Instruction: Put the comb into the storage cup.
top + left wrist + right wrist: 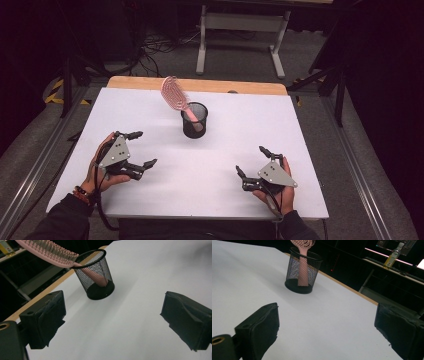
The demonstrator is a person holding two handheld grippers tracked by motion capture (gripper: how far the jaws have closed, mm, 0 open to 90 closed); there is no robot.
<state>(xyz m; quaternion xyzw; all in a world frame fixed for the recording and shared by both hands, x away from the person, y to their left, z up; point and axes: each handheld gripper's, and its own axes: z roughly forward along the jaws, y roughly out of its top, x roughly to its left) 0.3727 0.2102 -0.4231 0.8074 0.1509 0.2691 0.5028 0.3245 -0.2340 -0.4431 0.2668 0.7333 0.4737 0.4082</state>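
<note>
While both pairs of tongs are being held apart and empty above the white tabletop (150, 107), left tongs (141, 149) and right tongs (251, 161), the pink hairbrush (176, 97) is being kept handle-down, tilted, in the black mesh cup (194, 122) between them.

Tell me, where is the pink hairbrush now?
In the high view the pink hairbrush stands handle-down in the black mesh cup at the table's far middle, leaning left, beyond both grippers.
</note>
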